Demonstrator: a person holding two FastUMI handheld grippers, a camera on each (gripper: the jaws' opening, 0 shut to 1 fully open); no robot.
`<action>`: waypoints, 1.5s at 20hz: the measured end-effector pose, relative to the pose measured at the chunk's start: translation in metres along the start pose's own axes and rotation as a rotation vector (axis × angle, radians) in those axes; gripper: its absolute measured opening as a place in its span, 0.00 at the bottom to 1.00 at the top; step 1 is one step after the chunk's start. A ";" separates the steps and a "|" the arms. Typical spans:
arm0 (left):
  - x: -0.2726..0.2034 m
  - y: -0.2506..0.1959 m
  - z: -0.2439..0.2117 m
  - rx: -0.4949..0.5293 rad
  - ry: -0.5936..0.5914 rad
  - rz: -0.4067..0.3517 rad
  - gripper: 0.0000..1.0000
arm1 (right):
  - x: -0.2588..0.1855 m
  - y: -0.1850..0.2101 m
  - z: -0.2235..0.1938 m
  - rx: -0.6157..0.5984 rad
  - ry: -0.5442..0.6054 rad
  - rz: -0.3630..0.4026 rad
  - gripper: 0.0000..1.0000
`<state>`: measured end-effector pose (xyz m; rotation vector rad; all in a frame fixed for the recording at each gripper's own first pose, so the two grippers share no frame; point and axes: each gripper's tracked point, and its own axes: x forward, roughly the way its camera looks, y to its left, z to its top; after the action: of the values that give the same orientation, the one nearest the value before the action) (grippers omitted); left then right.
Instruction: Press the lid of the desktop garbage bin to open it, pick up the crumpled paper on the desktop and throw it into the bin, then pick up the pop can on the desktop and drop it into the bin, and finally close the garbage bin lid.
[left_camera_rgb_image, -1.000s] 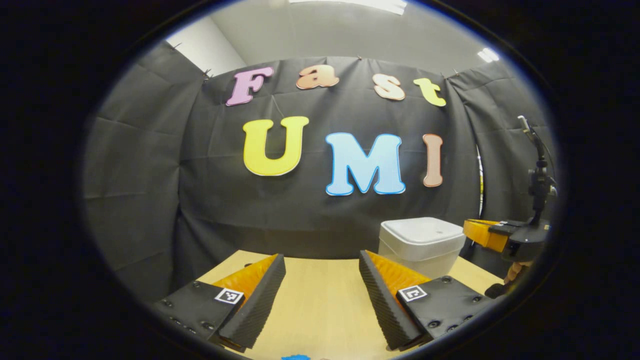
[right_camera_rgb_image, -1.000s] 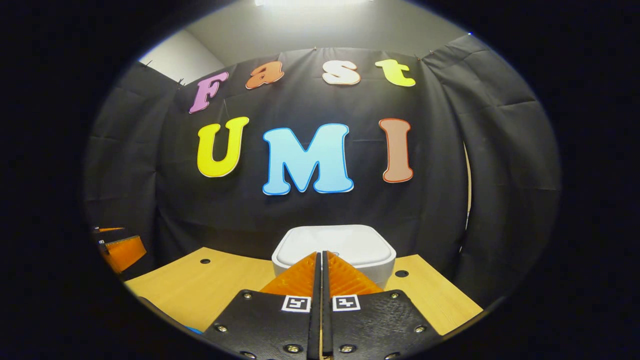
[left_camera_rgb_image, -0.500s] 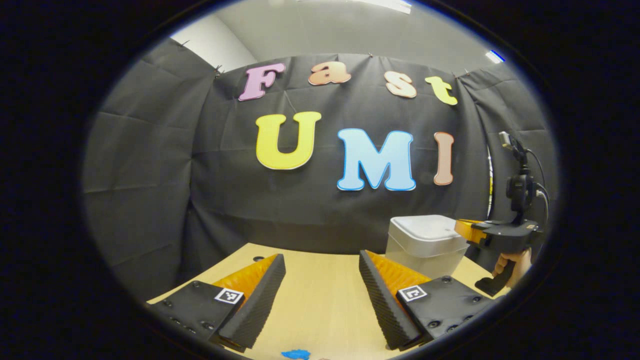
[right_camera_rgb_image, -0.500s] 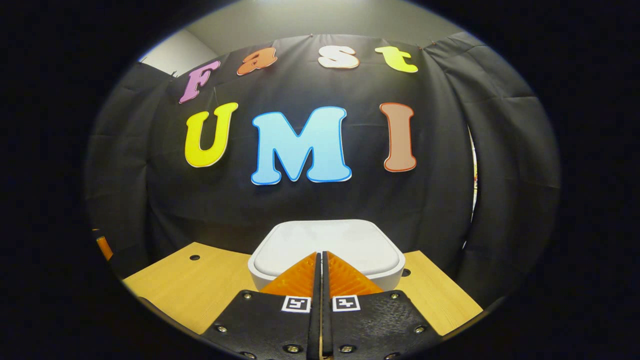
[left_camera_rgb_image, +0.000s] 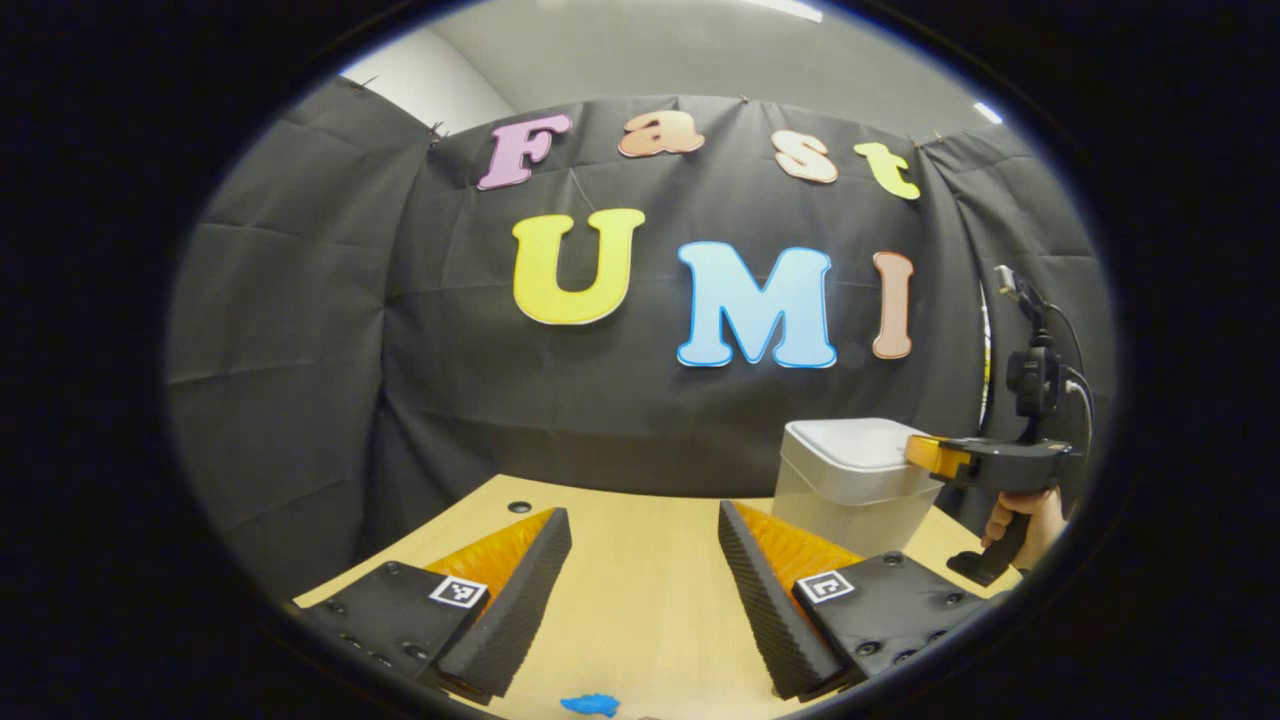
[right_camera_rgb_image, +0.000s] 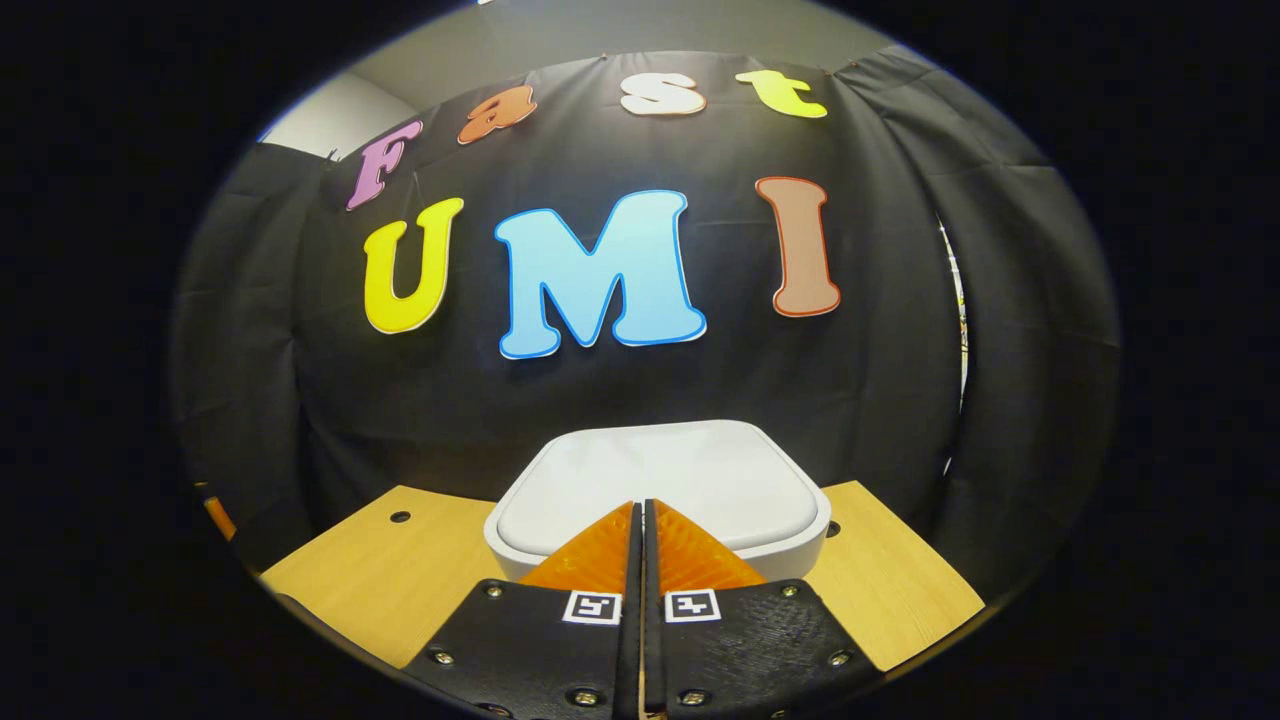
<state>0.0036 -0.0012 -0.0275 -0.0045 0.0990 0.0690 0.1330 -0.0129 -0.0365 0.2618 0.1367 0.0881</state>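
Note:
A white desktop garbage bin (right_camera_rgb_image: 660, 480) stands at the back of the wooden table with its lid down. My right gripper (right_camera_rgb_image: 641, 505) is shut with nothing between its fingers, and its tips hover at the near edge of the lid. In the left gripper view the bin (left_camera_rgb_image: 850, 485) stands at the right, with the right gripper (left_camera_rgb_image: 925, 455) reaching over its lid from the right, held by a hand (left_camera_rgb_image: 1035, 520). My left gripper (left_camera_rgb_image: 645, 520) is open over bare table, well left of the bin. A small blue scrap (left_camera_rgb_image: 590, 705) lies at the table's near edge.
The wooden table (right_camera_rgb_image: 400, 580) has small round holes (right_camera_rgb_image: 400, 517) near its back edge. Black cloth walls close it in behind and on both sides. A camera mount with a cable (left_camera_rgb_image: 1035, 370) rises from the right gripper.
My right gripper has moved forward and lower over the bin's lid, which now looks larger. The left gripper has barely shifted and stays open.

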 end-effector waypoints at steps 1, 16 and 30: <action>0.003 -0.001 0.001 0.003 0.000 -0.007 0.98 | 0.001 0.000 0.000 -0.011 0.008 0.000 0.02; -0.015 0.015 0.007 0.010 -0.036 0.003 0.98 | 0.002 -0.001 0.007 0.036 0.012 -0.034 0.02; -0.023 0.010 0.006 0.007 -0.041 -0.031 0.98 | -0.039 -0.003 0.040 -0.013 -0.092 -0.074 0.01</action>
<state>-0.0190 0.0073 -0.0194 0.0029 0.0578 0.0379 0.1005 -0.0303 0.0059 0.2474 0.0546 0.0034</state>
